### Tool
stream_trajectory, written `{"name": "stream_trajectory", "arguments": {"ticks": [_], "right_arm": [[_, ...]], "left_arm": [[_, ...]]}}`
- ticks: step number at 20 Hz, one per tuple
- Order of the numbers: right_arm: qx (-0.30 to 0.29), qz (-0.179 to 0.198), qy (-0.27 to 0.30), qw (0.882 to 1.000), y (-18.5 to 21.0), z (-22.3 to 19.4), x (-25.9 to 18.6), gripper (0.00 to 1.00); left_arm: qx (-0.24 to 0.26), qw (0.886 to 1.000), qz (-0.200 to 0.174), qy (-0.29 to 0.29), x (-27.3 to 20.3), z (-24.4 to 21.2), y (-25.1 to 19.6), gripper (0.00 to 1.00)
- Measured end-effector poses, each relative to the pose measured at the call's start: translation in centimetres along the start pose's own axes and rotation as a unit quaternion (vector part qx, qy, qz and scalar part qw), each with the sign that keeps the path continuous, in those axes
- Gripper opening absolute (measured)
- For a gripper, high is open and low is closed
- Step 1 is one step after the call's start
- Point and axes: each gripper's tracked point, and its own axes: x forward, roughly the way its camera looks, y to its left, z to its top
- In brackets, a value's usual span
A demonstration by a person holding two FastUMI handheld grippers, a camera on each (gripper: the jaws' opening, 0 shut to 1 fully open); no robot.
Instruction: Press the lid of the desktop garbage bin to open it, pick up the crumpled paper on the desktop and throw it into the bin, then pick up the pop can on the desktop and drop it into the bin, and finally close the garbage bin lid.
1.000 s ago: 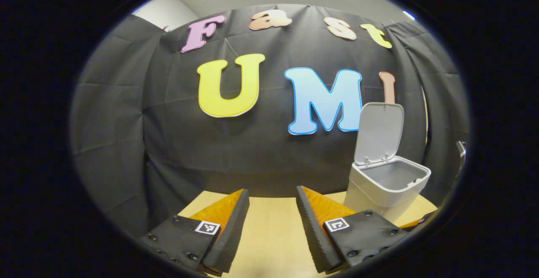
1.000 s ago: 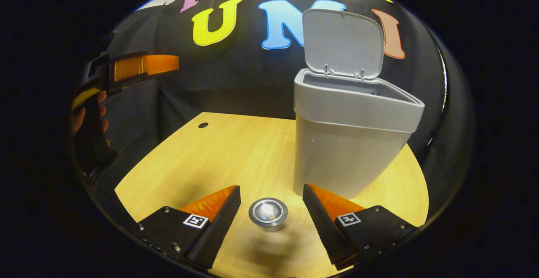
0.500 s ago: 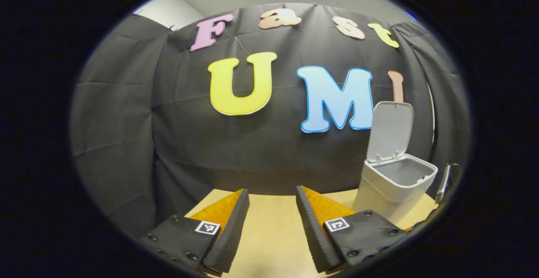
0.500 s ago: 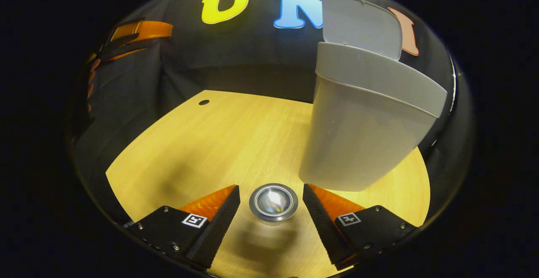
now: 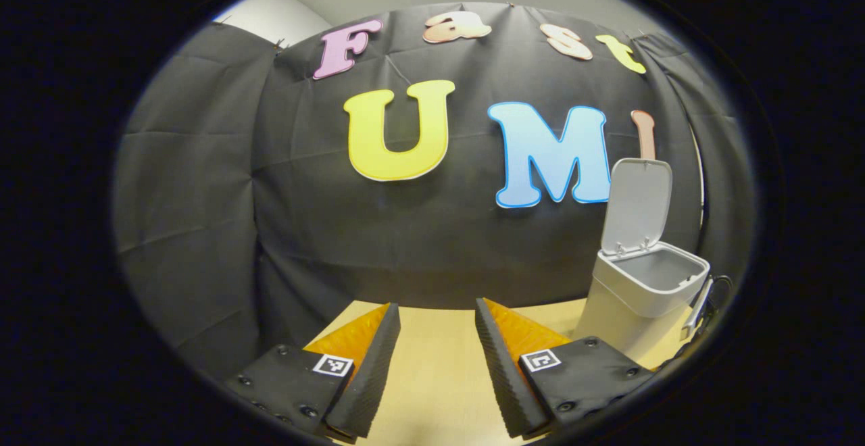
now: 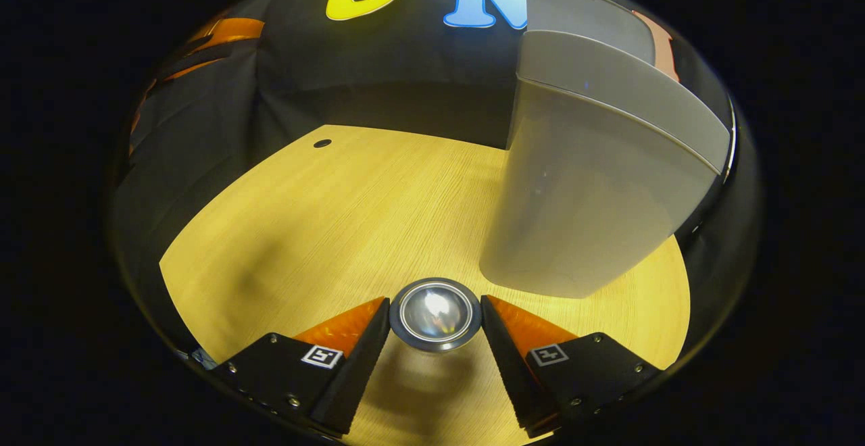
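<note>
The pop can (image 6: pixel 436 312) stands on the wooden desktop (image 6: pixel 304 230), seen from above with its round metal end up. My right gripper (image 6: pixel 436 321) has closed in on it, both fingers touching its sides. The grey garbage bin (image 6: pixel 595 182) stands just beyond and to the right, its lid (image 6: pixel 581 13) raised. In the left gripper view the bin (image 5: pixel 649 287) is far right with the lid (image 5: pixel 638 206) upright and its inside showing grey. My left gripper (image 5: pixel 436 358) hangs open over the desk's near edge with nothing between its fingers.
A small dark hole (image 6: pixel 322 143) marks the desktop's far left corner. The left gripper (image 6: pixel 209 44) shows at the upper left in the right gripper view, well off the desk. Black cloth walls close in behind the desk and bin.
My right gripper has dropped down around the can and its fingers have narrowed onto it. The left gripper has swung slightly left, so the bin has slid toward the right edge.
</note>
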Motion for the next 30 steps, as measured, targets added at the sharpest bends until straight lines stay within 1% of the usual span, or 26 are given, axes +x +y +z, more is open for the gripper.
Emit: {"name": "stream_trajectory", "arguments": {"ticks": [5,9,13,15,16,19,20,23,27,30], "right_arm": [[0.005,0.005,-0.019,1.000,0.1,1.6,-1.1,0.85],[0.011,0.013,-0.053,0.998,0.6,4.7,-2.7,0.85],[0.016,0.022,-0.097,0.995,0.9,8.7,-4.8,0.85],[0.021,0.027,-0.126,0.991,1.1,11.1,-6.4,0.85],[0.024,0.029,-0.142,0.989,1.2,12.5,-7.2,0.85],[0.033,0.032,-0.188,0.981,0.9,16.3,-9.7,0.85],[0.037,0.032,-0.204,0.978,0.7,17.7,-10.6,0.85],[0.043,0.027,-0.253,0.966,-0.2,21.5,-13.4,0.85],[0.038,0.004,-0.316,0.948,-2.6,26.3,-16.8,0.85],[0.034,-0.021,-0.344,0.938,-4.5,28.5,-18.3,0.85]], "left_arm": [[-0.005,1.000,-0.004,0.002,0.3,-0.2,-0.3,0.76],[-0.006,1.000,-0.008,0.004,0.5,-0.3,-0.8,0.78],[-0.007,1.000,-0.010,0.005,0.7,-0.5,-1.0,0.80],[-0.007,1.000,-0.011,0.005,0.7,-0.5,-1.1,0.74],[-0.007,1.000,-0.012,0.006,0.6,-0.5,-1.1,0.71],[-0.008,1.000,-0.013,0.007,0.7,-0.6,-1.3,0.71],[-0.008,1.000,-0.013,0.008,0.8,-0.7,-1.3,0.76],[-0.010,1.000,-0.013,0.011,0.8,-0.8,-1.5,0.76],[-0.013,1.000,-0.015,0.012,0.8,-0.9,-1.9,0.76],[-0.014,1.000,-0.017,0.013,0.8,-0.9,-2.3,0.76]]}}
